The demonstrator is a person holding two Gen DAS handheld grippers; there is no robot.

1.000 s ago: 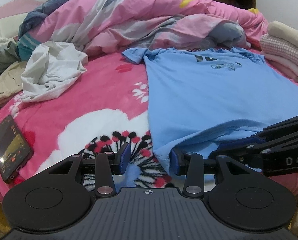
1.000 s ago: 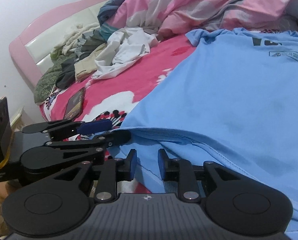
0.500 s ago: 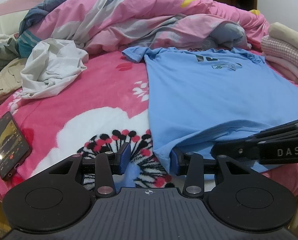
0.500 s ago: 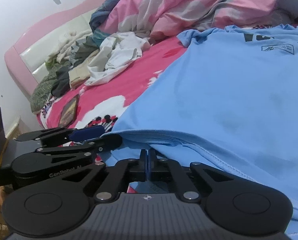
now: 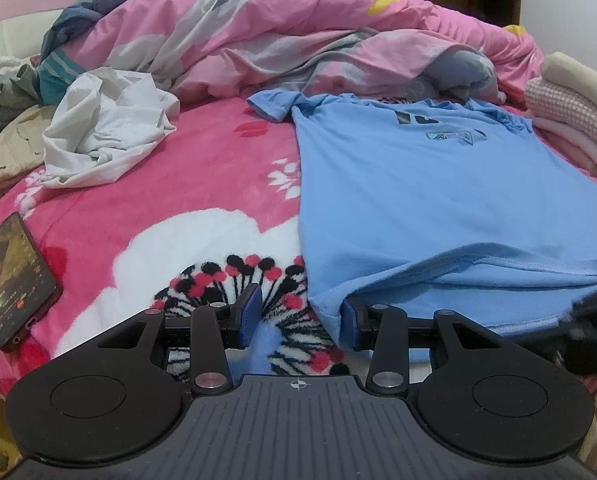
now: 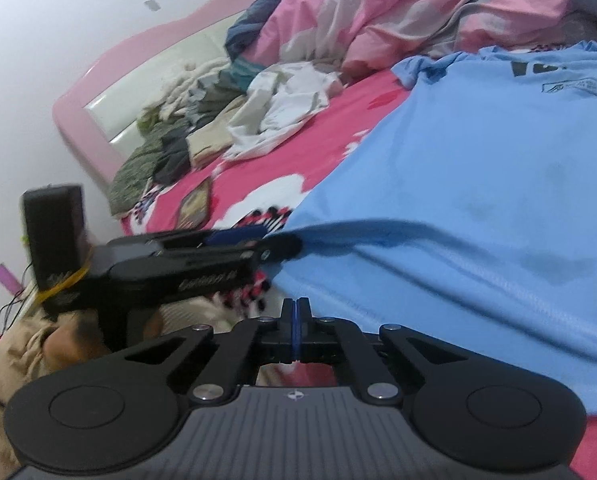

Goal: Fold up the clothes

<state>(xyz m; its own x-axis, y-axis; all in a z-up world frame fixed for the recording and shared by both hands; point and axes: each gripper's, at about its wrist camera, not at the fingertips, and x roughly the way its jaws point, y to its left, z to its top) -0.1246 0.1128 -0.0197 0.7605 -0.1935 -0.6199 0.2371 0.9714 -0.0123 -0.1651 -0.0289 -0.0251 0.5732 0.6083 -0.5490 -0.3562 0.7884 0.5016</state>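
A light blue cotton T-shirt with a dark chest print [image 5: 438, 200] lies spread flat, print up, on a pink floral fleece bedspread [image 5: 186, 192], its collar toward the rumpled pink and grey quilt [image 5: 298, 40] at the far side and its hem at the near edge of the bed.

The left gripper [image 5: 298, 316] sits low at the shirt's near left corner with its jaws partly open. The corner of the hem lies in the gap against the right-hand blue pad, whose tip is tucked under the raised top layer of cloth; the left-hand pad stands clear over the black-and-red flower pattern. Neither pad is pressing cloth, so nothing is gripped here.

The right gripper [image 6: 297, 312] has its jaws fully together, pad against pad, at the hem further along toward the right. The blue hem edge runs just at and beyond the fingertips (this view is motion-blurred), and I cannot tell whether any cloth is pinched between them.

A crumpled white garment [image 5: 106, 128] and a black smartphone with a lit screen [image 5: 14, 276] lie on the bedspread left of the shirt, well apart from it.
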